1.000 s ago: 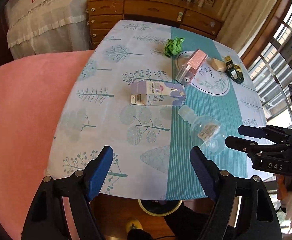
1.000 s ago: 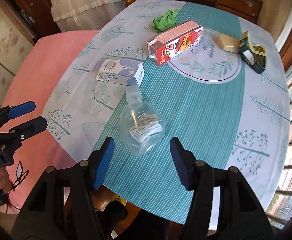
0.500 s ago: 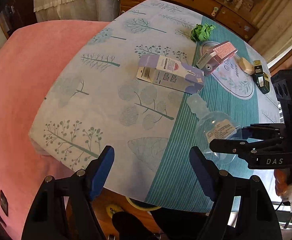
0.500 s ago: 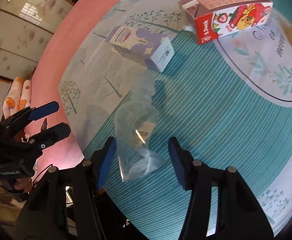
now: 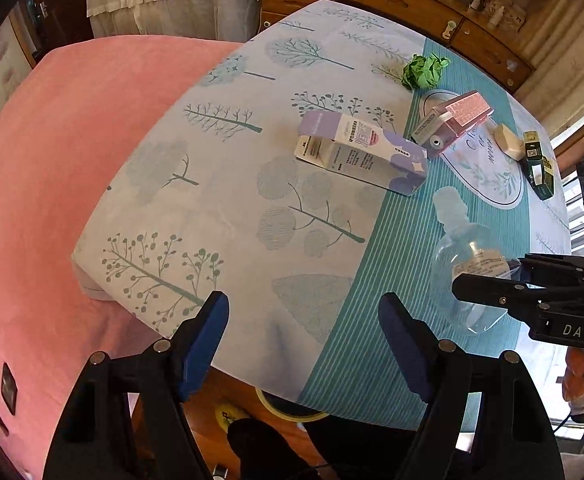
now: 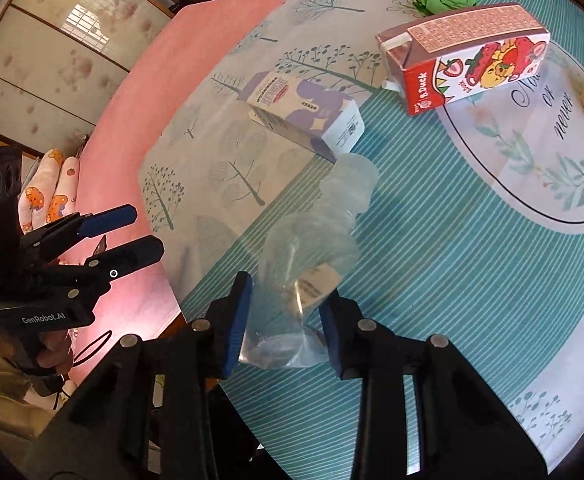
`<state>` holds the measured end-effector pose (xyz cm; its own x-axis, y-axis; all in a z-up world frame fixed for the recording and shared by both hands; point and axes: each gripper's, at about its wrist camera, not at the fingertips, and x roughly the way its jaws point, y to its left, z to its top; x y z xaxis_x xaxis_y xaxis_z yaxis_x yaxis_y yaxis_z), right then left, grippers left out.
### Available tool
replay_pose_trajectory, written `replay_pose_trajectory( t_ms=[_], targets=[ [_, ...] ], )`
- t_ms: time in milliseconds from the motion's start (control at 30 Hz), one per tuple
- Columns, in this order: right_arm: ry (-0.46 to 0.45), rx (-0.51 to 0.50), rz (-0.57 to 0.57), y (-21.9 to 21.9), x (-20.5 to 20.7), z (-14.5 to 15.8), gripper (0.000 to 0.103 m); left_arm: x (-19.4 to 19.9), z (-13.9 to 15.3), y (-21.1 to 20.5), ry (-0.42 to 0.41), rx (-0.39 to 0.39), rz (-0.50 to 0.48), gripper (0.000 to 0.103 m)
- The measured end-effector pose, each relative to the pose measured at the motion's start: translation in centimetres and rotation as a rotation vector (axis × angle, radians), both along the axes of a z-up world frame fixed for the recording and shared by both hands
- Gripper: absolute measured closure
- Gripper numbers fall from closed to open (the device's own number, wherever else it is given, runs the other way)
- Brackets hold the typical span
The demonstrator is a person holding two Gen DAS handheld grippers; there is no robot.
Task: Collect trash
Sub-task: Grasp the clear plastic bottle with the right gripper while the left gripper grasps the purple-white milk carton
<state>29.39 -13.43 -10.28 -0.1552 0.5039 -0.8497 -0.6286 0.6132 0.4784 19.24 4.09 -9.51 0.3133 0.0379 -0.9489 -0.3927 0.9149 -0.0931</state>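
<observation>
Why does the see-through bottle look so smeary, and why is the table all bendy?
Right wrist view: the clear plastic bottle is motion-blurred between the closing right gripper. Left wrist view: it is sharper, with window glare at right. Both views: the fisheye lens curves the tablecloth edges.

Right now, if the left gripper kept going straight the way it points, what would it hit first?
Probably the bare tablecloth near the table's front edge. The left gripper is open with nothing between its fingers; depth is hard to judge.
</observation>
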Motion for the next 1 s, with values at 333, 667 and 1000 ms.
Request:
replay_pose_trajectory(
  t_ms=[333, 667, 1000],
  targets=[
    [-0.067, -0.004, -0.125, -4.4, -0.6, 3.3, 0.073, 1.5, 1.4, 0.2, -0.018, 0.014, -0.085, 0.024],
    [-0.097, -0.037, -0.430, -6.5, -0.7, 4.4, 0.073, 8.5, 2.6, 0.4, -0.031, 0.041, -0.421, 0.024],
    [-0.066, -0.018, -0.837, -4.2, -2.8, 2.1, 0.073, 15.1, 1.0, 1.3, 0.021, 0.043, -0.871, 0.024]
  ],
)
